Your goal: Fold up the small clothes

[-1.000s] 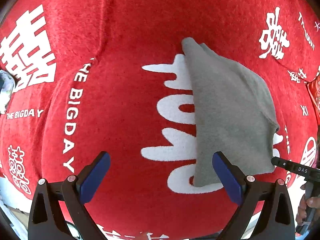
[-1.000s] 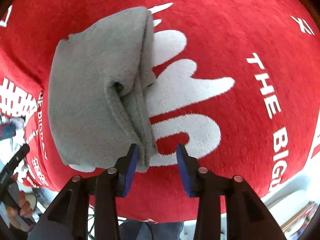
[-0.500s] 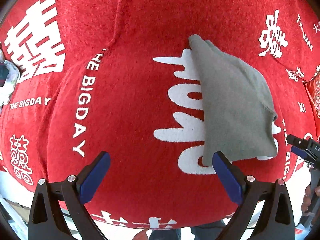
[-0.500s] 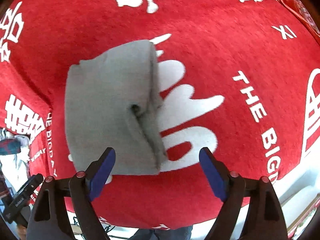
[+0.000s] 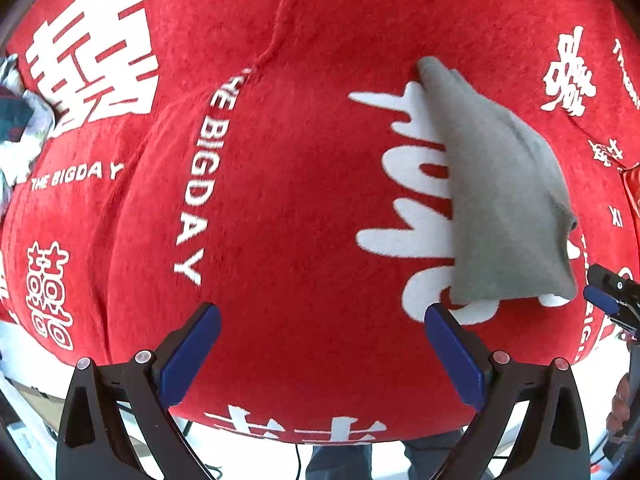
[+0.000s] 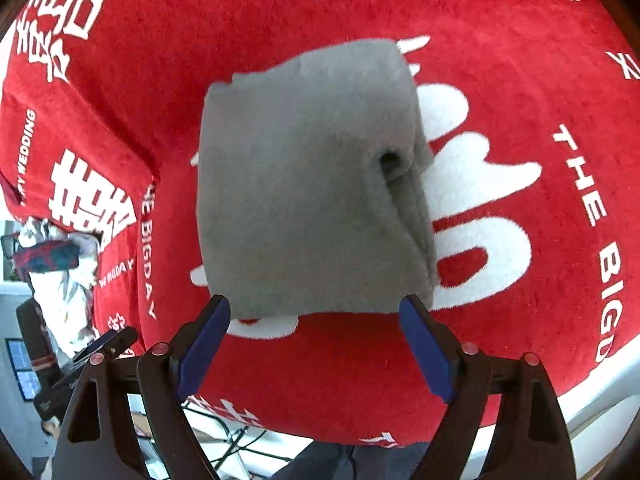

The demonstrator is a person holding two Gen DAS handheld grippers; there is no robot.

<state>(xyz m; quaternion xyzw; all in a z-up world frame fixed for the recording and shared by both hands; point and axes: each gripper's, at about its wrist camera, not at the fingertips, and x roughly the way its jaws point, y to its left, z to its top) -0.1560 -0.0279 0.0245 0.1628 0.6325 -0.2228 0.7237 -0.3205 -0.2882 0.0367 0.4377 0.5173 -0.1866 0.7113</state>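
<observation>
A small grey garment (image 5: 504,200) lies folded on the red tablecloth (image 5: 300,160), over large white lettering. In the right wrist view the grey garment (image 6: 304,184) fills the middle, with a stacked fold along its right side. My right gripper (image 6: 316,308) is open just above its near edge, and the blue pads touch nothing. My left gripper (image 5: 320,316) is open over bare red cloth, to the left of the garment's near corner. The right gripper (image 5: 608,300) shows at the right edge of the left wrist view.
A pile of white and dark patterned clothes (image 6: 60,264) lies at the far left end of the table, also visible as clothes (image 5: 20,120) at the left wrist view's edge. The table's near edge (image 6: 580,412) runs just below the grippers. A ridge in the tablecloth (image 5: 280,32) runs toward the back.
My right gripper has opened, let go of the garment's folded edge and drawn back from it. My left gripper has slid sideways, away from the garment.
</observation>
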